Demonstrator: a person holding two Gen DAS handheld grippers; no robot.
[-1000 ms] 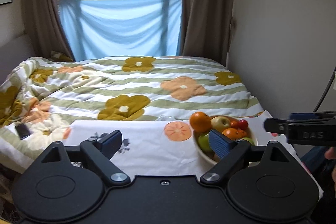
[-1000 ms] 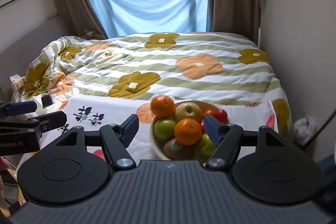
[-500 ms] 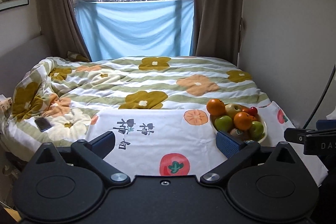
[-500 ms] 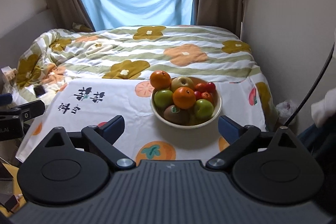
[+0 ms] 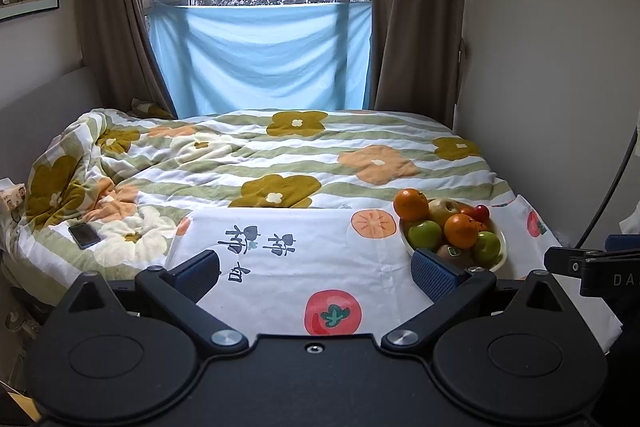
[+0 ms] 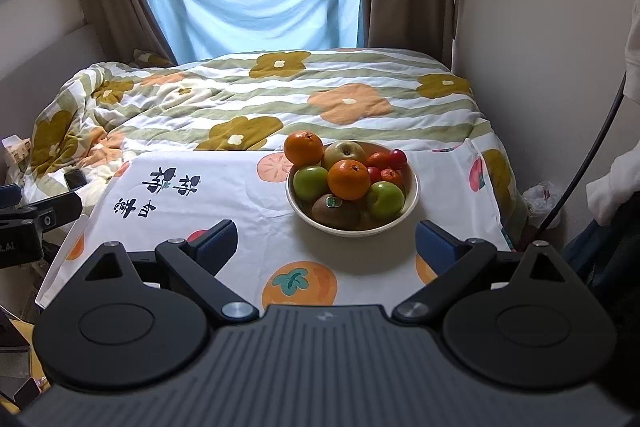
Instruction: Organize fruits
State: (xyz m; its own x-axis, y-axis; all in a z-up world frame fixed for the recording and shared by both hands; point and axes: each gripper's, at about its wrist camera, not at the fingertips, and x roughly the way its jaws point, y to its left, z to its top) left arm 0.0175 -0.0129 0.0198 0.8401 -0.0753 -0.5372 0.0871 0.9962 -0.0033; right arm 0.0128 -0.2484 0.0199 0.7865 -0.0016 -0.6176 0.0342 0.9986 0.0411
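A cream bowl [image 6: 414,187] heaped with fruit stands on a table under a white fruit-print cloth [image 6: 248,203]. It holds two oranges [image 6: 348,179], green apples [image 6: 310,183], a yellow apple [image 6: 344,153], a kiwi [image 6: 335,211] and small red fruits [image 6: 397,157]. The bowl also shows at the right in the left wrist view [image 5: 500,251]. My right gripper [image 6: 326,245] is open and empty, short of the bowl. My left gripper [image 5: 316,269] is open and empty over the cloth, left of the bowl.
A bed with a flowered quilt [image 5: 280,155] lies beyond the table. A phone [image 5: 84,235] lies on its left side. A wall [image 6: 540,27] runs close on the right, with a black cable [image 6: 580,163] and a plastic bag [image 6: 542,197] beside the table.
Both grippers have pulled back and risen away from the bowl, and both have opened wider. The bowl and fruit have not moved.
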